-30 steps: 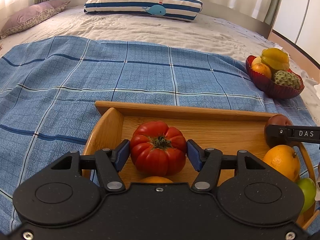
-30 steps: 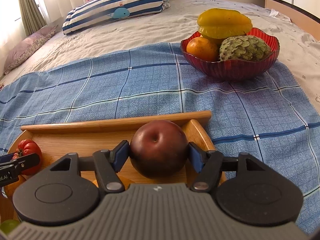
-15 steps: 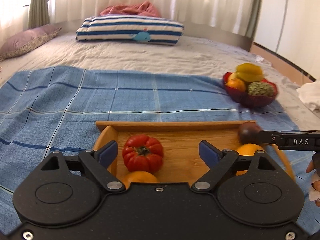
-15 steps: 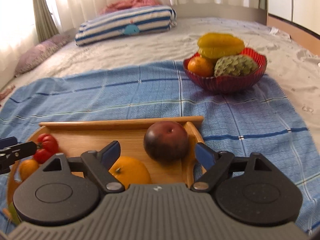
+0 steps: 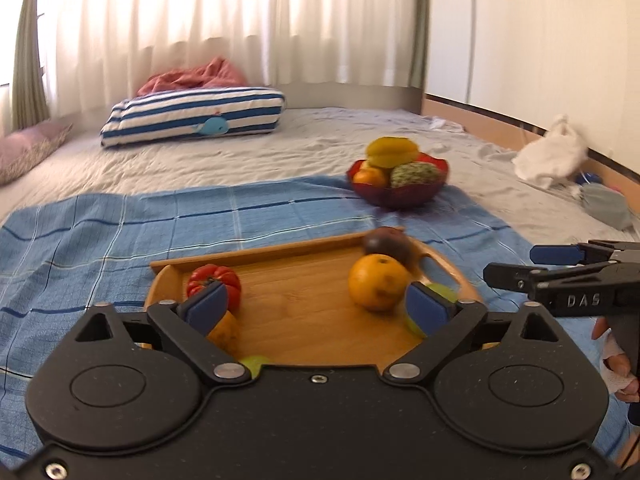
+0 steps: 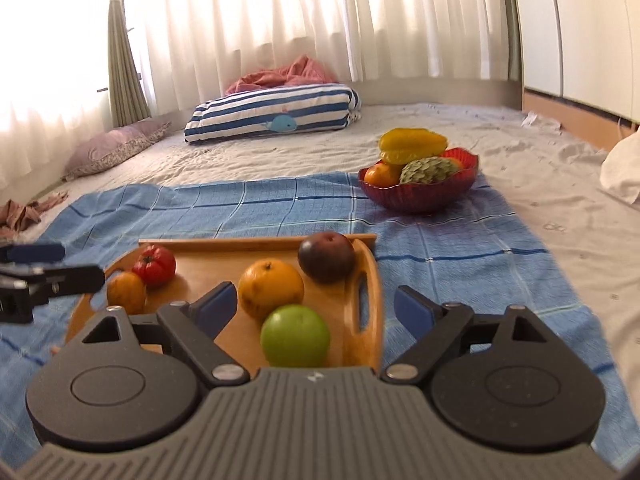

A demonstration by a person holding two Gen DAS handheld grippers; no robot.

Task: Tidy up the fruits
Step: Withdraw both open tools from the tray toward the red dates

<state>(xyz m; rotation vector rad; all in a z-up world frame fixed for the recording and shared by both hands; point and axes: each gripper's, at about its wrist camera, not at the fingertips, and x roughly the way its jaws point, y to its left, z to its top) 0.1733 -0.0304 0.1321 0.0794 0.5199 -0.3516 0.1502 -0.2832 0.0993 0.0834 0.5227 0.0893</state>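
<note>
A wooden tray [image 6: 200,276] on the blue checked blanket holds a red tomato [image 6: 154,265], a small orange fruit [image 6: 126,292], a large orange [image 6: 271,289], a green apple [image 6: 295,336] and a dark red apple [image 6: 327,257]. My left gripper [image 5: 316,306] hovers over the tray's [image 5: 312,292] near side. Its jaws are opening and grip nothing; the tomato [image 5: 214,278] lies just beyond its left pad. My right gripper [image 6: 314,310] stands open above the tray's right end. The green apple shows between its pads, untouched. A red bowl [image 6: 420,196] of fruit sits further back.
A striped whale pillow [image 6: 276,114] and a mauve pillow [image 6: 116,146] lie at the far end of the bed. White cloth [image 5: 552,156] and a grey bundle [image 5: 604,204] lie along the right edge. Curtains hang behind the bed.
The left gripper let go of the tomato and the right let go of the dark red apple. Both opened wide, drew back and rose from the tray.
</note>
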